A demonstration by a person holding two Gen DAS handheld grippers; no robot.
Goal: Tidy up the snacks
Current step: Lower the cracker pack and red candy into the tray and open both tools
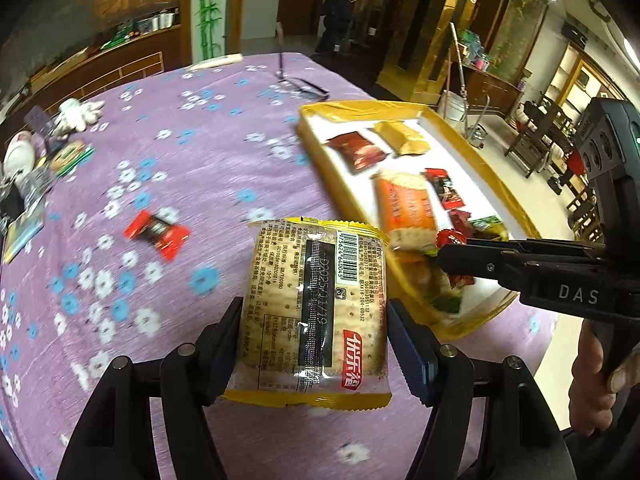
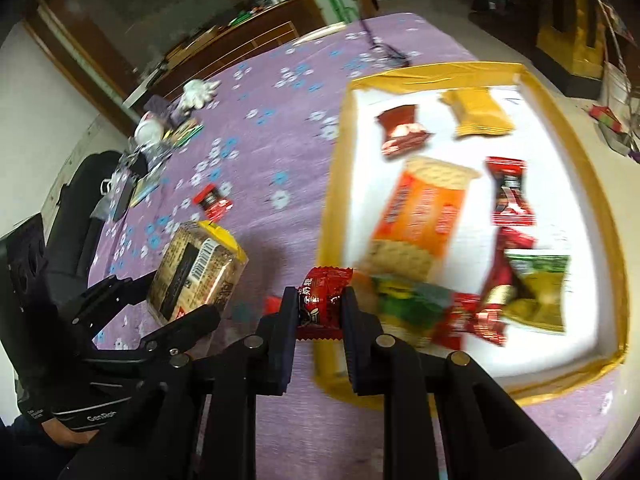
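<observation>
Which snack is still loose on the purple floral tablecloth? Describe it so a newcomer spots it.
Start at the yellow-rimmed white tray on the purple floral tablecloth, then look left across open cloth. There lies a small red and black candy wrapper, alone and flat. Unlike the yellow-edged clear cracker pack in the left gripper and the small red candy in the right gripper, nothing holds it.

Black two-finger left gripper: blue-faced serrated pads, silver pivot pins. Black right gripper: white "DAS" lettering on the side, small screw near the tip.
</observation>
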